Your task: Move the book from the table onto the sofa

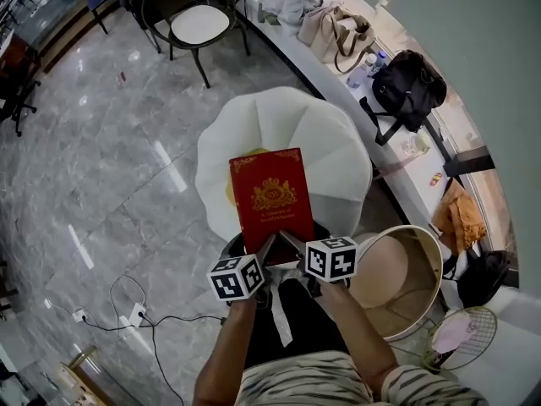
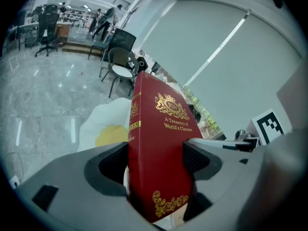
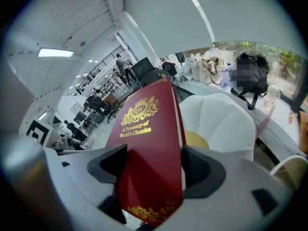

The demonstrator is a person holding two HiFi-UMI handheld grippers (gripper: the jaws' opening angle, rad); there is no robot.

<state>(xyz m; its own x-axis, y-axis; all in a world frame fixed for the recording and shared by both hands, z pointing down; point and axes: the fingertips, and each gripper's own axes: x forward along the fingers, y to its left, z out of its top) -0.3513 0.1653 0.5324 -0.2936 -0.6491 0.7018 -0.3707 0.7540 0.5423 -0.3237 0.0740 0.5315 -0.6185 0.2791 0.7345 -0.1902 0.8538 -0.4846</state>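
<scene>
Head view, and right at the bottom of the shot the person's two forearms reach forward, one gripper in each hand, two in all. The left gripper (image 1: 266,252) and the right gripper (image 1: 292,245) meet at the near edge of a single red book (image 1: 272,197), front cover up with its gold crest showing. The left gripper view shows those jaws clamped on the book, one pad on the cover and one on the back, down by the lower corner near the spine. The right gripper view shows the same on the other side, jaws pinched tight on the opposite lower corner. So both grippers are grasping the book, and it's held up in the air, sloping away from the person.

Just under the near end there's a dark rounded edge (image 1: 230,245), possibly the table, though it's hard to tell apart from the person's dark clothing. The far end of the book hangs over the one white, shell-shaped sofa (image 1: 338,155), covering most of its single yellow cushion (image 1: 228,189).

This looks like the carry stage. Next, I'd say, the book goes forward and down until it lies flat on the seat, then both grippers let go together so it doesn't tip.

Further out are a round beige tub (image 1: 406,269), a long white worktop (image 1: 296,53) with a black bag (image 1: 406,87), and one dark chair (image 1: 199,24).
</scene>
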